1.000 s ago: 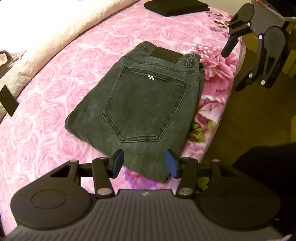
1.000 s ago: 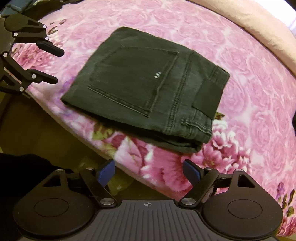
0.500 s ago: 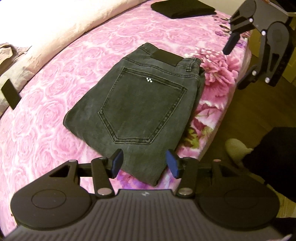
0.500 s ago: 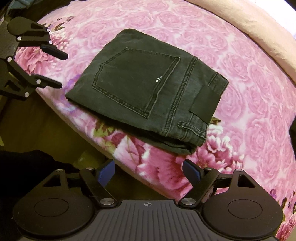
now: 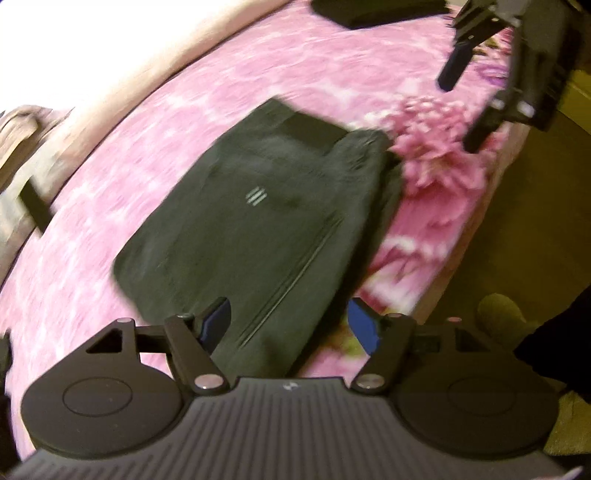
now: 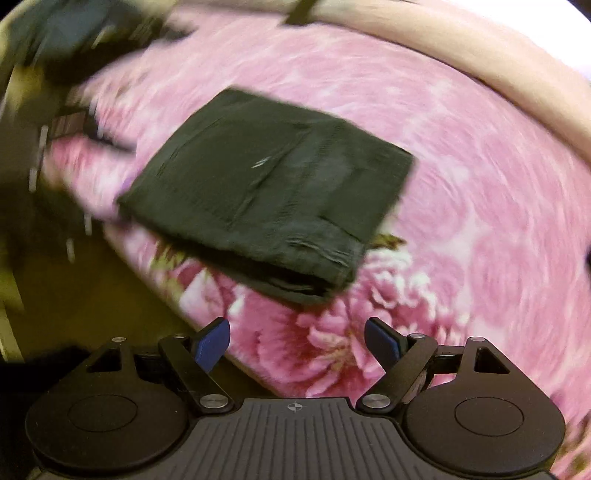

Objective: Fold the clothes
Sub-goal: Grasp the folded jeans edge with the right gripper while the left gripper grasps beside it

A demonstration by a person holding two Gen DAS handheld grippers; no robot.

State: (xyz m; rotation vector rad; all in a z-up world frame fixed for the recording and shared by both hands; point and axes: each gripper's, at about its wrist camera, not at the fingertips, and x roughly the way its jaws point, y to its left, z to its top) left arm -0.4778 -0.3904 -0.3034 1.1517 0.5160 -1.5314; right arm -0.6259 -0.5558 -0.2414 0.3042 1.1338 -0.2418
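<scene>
The left gripper [image 5: 288, 325] is opening, its fingers astride the near edge of the folded jeans [image 5: 258, 221], not pinching. The right gripper [image 6: 297, 343] stands wide apart and empty, the jeans ahead of its fingers.

You have a bed [image 5: 122, 206] under a pink rose-print cover. The folded dark jeans [image 5: 258, 221] lie flat on it at mid-frame, near the bed's edge. A second folded black garment [image 5: 373, 13] lies at the top of the frame, and a pale blanket [image 5: 122, 74] runs along the upper left
</scene>
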